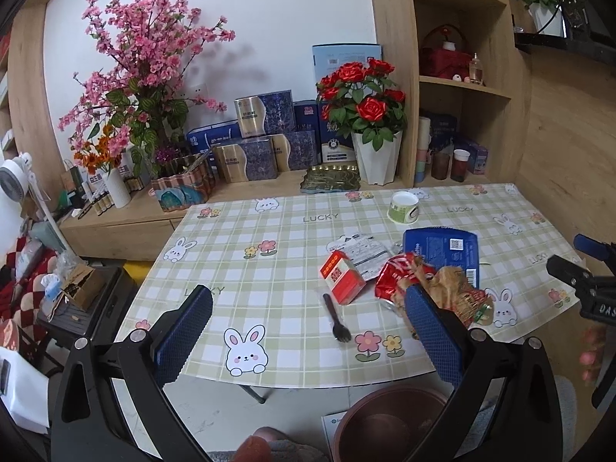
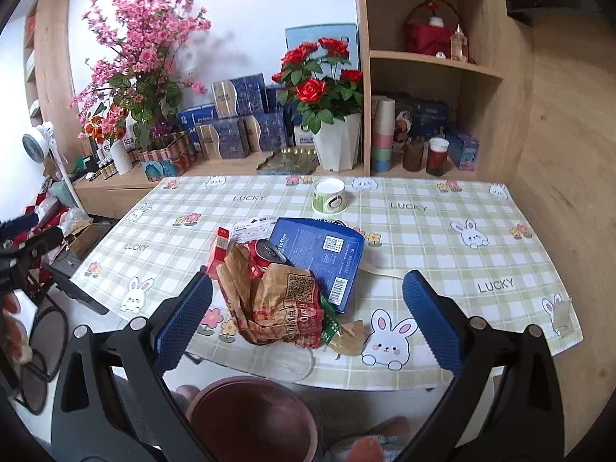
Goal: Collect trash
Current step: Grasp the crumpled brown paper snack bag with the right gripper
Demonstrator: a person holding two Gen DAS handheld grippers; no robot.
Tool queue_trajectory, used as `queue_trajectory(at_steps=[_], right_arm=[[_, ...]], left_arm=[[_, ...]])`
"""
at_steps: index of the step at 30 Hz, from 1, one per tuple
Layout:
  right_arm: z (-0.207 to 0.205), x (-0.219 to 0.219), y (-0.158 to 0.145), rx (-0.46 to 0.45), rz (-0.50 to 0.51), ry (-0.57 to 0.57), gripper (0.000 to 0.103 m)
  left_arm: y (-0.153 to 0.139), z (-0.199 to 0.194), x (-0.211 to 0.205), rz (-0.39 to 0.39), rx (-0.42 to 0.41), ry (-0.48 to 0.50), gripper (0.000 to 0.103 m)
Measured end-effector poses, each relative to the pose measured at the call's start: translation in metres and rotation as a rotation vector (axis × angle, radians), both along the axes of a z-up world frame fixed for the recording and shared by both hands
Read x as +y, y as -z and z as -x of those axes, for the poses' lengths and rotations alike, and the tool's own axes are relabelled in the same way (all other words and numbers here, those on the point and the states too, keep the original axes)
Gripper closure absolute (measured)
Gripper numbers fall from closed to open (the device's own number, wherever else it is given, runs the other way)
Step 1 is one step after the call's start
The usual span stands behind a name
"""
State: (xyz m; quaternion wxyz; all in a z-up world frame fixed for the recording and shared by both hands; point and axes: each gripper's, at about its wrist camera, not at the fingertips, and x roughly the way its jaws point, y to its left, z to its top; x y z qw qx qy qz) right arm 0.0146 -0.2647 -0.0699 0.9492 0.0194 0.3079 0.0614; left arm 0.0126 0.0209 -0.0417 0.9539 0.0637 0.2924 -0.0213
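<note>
Brown bin (image 2: pixel 254 419) looks empty beneath littered table (image 2: pixel 442 238)

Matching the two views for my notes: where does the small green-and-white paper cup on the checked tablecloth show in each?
Left wrist: green-and-white paper cup, upper right of centre, far table edge.
Right wrist, just above centre, behind the blue coffee bag.
Shared landmark: white pot of red roses directly behind it.

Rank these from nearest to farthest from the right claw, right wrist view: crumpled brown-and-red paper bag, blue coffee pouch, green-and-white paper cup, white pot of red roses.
1. Crumpled brown-and-red paper bag, at the table's near edge, just ahead of the open right claw.
2. Blue coffee pouch, flat, mid-table behind the bag.
3. Green-and-white paper cup, upright near the far edge.
4. White pot of red roses, on the ledge beyond the table.
</note>
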Motion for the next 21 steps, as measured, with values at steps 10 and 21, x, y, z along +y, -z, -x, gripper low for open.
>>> queue_trajectory(at_steps=[10,21], right_arm=[[-0.004,-0.007,0.091,0.203,-0.014,0.027,0.006],[-0.033,0.031,0.156,0.229,-0.024,-0.059,0.006]], left_arm=[[0.058,-0.007,0.01,0.036,0.093,0.021,0.005],[0.086,-0.019,0.022,0.076,0.141,0.005,0.005]])
